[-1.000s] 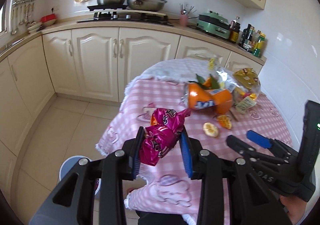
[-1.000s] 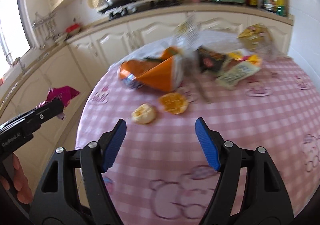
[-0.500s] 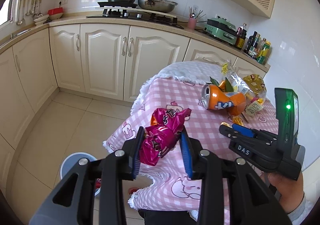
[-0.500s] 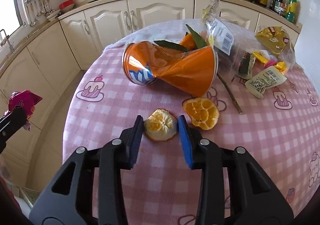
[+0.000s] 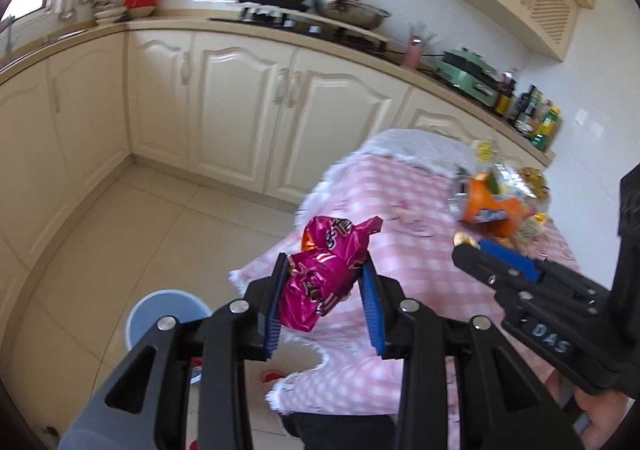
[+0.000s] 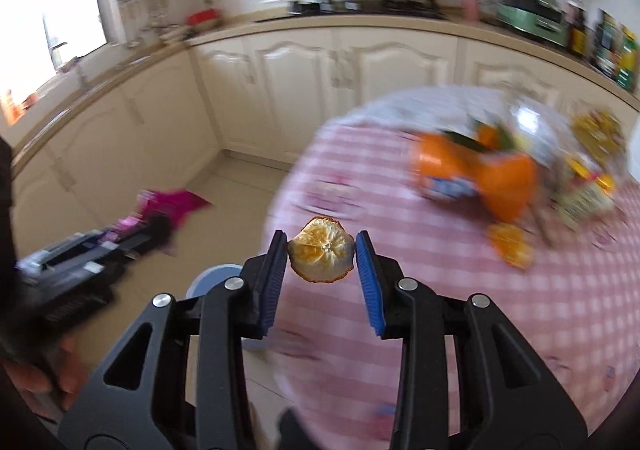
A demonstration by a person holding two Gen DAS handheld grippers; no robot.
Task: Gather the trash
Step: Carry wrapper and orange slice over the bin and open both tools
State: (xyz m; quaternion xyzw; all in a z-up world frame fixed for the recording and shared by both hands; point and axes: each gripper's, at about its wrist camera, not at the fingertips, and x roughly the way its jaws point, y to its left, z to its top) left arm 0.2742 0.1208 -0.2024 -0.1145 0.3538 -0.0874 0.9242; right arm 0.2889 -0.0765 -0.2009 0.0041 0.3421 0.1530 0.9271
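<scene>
My left claw (image 5: 324, 306) pinches a light, crinkly pink wrapper (image 5: 326, 274) mid-body; my right claw (image 6: 321, 282) grips a stiff, brittle orange peel (image 6: 322, 256) by its edges.

Both grippers angled downward: left gripper (image 5: 325, 286) and right gripper (image 6: 322, 264) apparently clamped.

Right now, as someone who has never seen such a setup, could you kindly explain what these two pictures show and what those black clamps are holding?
No robot here: a person holds a black two-finger clamp in each hand, each carrying a wide-angle camera looking along its blue-padded fingers. One picture comes from the left gripper, shut on a crumpled magenta foil wrapper. The other comes from the right gripper, which has just been closing and now pinches a dried orange peel. On the round table with the pink checked cloth lie a crushed orange drink can, another orange peel and blurred packaging. A pale blue bin stands on the floor below.
</scene>
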